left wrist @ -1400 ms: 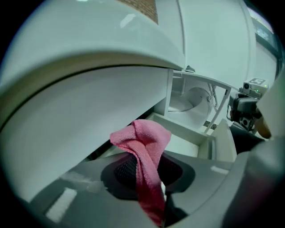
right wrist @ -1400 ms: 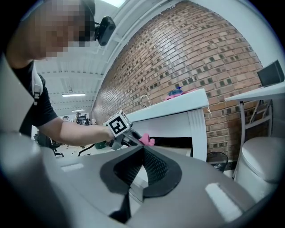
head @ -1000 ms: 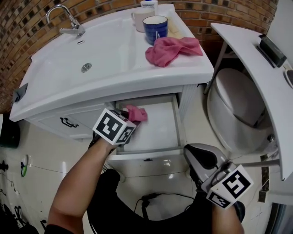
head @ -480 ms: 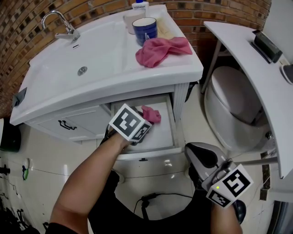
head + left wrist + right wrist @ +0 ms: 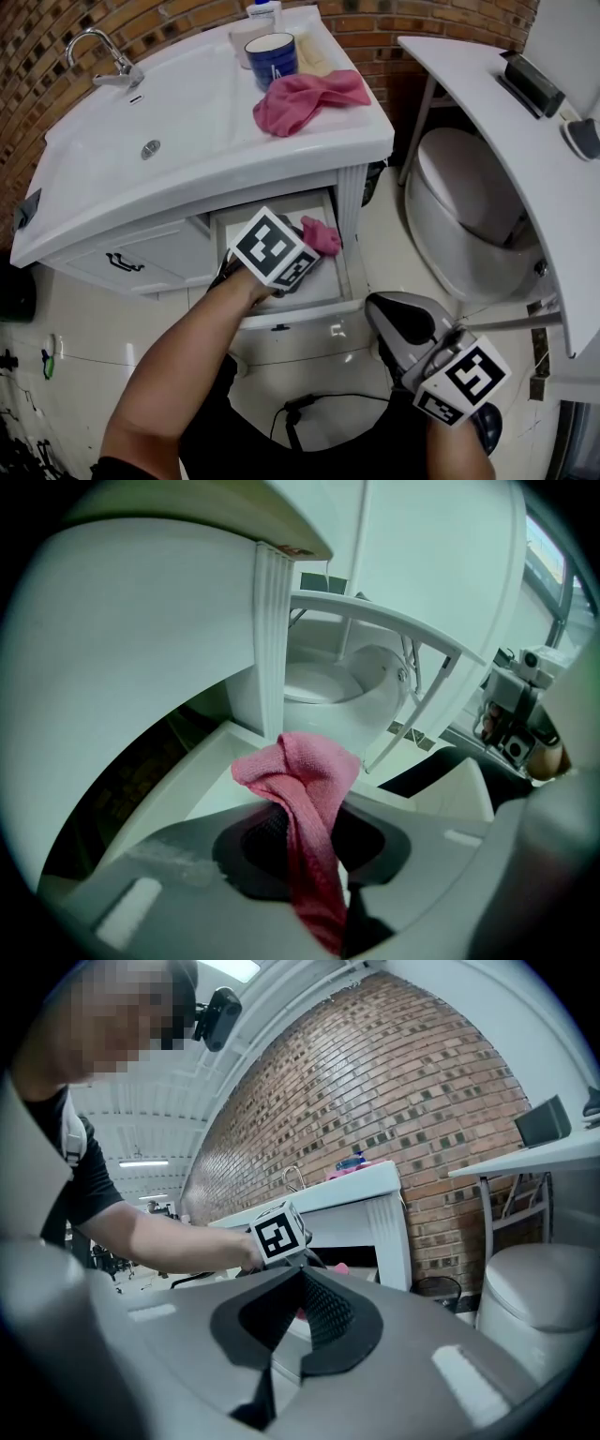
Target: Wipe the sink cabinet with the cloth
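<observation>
The white sink cabinet [image 5: 361, 183] has its drawer [image 5: 330, 281] pulled open under the basin. My left gripper [image 5: 311, 246] reaches into the drawer near its right side. It is shut on a small pink cloth [image 5: 323, 236], which rests against the drawer bottom. In the left gripper view the pink cloth [image 5: 302, 794] hangs pinched between the jaws, next to the cabinet's fluted post [image 5: 269, 639]. My right gripper [image 5: 389, 316] hangs low over the floor in front of the cabinet, shut and holding nothing; its jaws [image 5: 300, 1274] are pressed together.
A second, larger pink cloth [image 5: 302, 97] lies on the countertop beside a blue mug [image 5: 272, 58]. The faucet [image 5: 98, 54] stands at the back left. A toilet [image 5: 469, 220] sits right of the cabinet, under a white shelf [image 5: 525, 150]. A black cable [image 5: 309, 405] lies on the floor.
My left gripper has slid the pink cloth from the drawer's left-middle toward its right side. The right gripper has stayed in place.
</observation>
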### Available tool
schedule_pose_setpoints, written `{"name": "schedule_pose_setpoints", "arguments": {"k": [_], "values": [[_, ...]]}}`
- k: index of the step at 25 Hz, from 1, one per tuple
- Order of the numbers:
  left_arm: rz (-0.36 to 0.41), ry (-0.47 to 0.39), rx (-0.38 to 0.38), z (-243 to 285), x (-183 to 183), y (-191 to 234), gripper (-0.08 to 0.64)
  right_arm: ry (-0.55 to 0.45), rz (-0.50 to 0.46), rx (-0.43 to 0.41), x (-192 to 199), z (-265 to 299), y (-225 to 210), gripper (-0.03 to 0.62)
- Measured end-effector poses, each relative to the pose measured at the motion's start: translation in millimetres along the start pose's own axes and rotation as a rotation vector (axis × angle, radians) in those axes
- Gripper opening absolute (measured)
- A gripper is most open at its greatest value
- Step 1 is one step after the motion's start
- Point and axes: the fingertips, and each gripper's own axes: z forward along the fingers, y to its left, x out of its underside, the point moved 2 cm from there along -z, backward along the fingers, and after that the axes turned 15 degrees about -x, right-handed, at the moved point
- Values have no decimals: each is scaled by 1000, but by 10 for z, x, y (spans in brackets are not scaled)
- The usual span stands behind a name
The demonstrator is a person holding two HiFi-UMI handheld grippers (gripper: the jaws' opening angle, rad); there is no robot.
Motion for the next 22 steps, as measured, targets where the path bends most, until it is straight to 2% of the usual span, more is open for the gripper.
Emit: {"name": "schedule_pose_setpoints", "arguments": {"k": [2, 6, 9, 13, 17, 22], "values": [[3, -7, 9, -22, -24, -9, 106, 1, 1, 2, 2, 9, 1, 6], [10, 1, -29, -167, 77, 145, 106, 6, -2, -5, -4, 50, 22, 6], [19, 27, -50, -386, 271, 277, 106, 7, -6, -16, -18, 83, 53, 6], [19, 106, -83, -587, 660, 514, 106, 5, -14, -29, -27, 138, 102, 6], [4, 162, -45, -701, 919, 540, 106, 15, -16, -39, 6, 185, 166, 6], [15, 203, 5, -671, 997, 439, 106, 24, -28, -42, -5, 184, 233, 6]]}}
